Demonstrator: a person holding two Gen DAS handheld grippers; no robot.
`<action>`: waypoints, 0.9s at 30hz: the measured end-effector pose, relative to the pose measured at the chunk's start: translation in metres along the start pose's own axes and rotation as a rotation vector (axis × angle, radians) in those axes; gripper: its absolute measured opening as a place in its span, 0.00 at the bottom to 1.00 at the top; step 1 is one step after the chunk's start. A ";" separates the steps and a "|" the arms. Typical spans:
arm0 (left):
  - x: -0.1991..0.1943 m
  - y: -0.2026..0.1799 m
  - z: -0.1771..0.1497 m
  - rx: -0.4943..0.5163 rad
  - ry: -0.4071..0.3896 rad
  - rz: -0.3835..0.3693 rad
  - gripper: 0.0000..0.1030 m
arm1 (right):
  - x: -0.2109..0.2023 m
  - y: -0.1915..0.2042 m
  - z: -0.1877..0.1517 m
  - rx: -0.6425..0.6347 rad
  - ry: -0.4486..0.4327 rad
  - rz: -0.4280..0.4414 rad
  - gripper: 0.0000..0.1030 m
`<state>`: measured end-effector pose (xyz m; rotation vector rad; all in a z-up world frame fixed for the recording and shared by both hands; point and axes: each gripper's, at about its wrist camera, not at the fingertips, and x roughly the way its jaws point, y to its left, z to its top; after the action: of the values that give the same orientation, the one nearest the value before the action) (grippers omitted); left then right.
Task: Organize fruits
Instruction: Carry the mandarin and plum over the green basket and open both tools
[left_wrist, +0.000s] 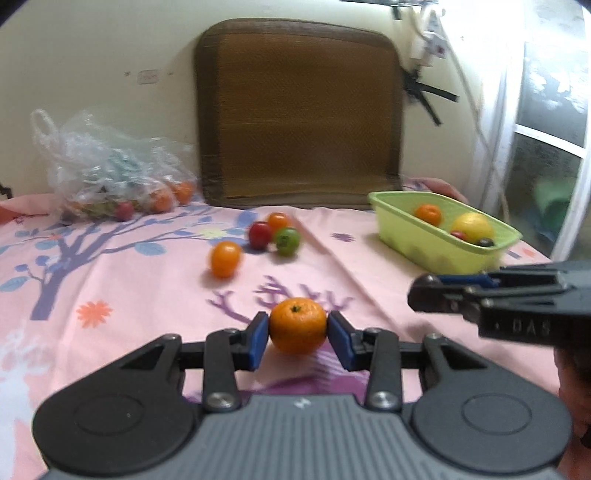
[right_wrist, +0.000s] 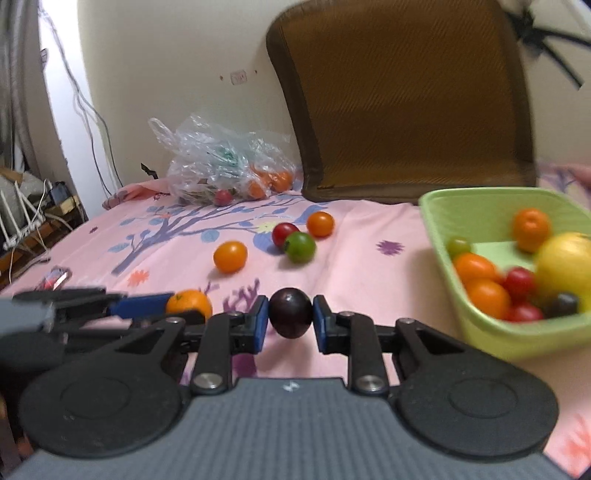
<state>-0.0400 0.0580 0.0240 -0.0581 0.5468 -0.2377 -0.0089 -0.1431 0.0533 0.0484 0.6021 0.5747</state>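
Both of my tools are loaded: the left hand-held gripper (left_wrist: 298, 326) pinches a small orange (left_wrist: 298, 325) across its waist between the blue pads, and the right hand-held gripper (right_wrist: 290, 318) pinches a dark plum (right_wrist: 290, 313) the same way. Each fruit hangs just above the pink flowered bedsheet (left_wrist: 110, 280), toward the near edge of the bed, the two tools side by side with the orange to the left of the plum.

I judge the orange light and springy, its rind a little forgiving, so a hold across the widest part should stay put. The plum looks smooth and glossy, likely slippery and easy to bruise, so it wants gentle pressure at its middle.

Just beyond the plum, at the right side of the bed, sits the green basket (right_wrist: 443, 218). It already holds several small orange fruits, a few red ones, a large yellow one, a green one and something dark at the front. Four loose fruits lie mid-bed: an orange tomato (right_wrist: 230, 256), a red one (right_wrist: 282, 232), a green one (right_wrist: 301, 246) touching it, and another orange one (right_wrist: 320, 223) behind. Near the far left corner a clear plastic bag (right_wrist: 221, 162) slumps with more fruit inside, beside a brown mat (right_wrist: 402, 103) leaning on the wall.
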 end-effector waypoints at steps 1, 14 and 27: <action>-0.001 -0.006 0.000 0.003 0.000 -0.017 0.34 | -0.009 -0.002 -0.007 -0.016 -0.008 -0.023 0.27; 0.008 -0.091 -0.001 0.122 0.018 -0.177 0.35 | -0.064 -0.043 -0.044 0.057 -0.020 -0.196 0.27; 0.017 -0.113 -0.013 0.202 0.017 -0.146 0.38 | -0.071 -0.055 -0.058 0.065 -0.027 -0.171 0.29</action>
<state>-0.0567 -0.0554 0.0176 0.1006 0.5332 -0.4353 -0.0615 -0.2332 0.0309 0.0655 0.5923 0.3885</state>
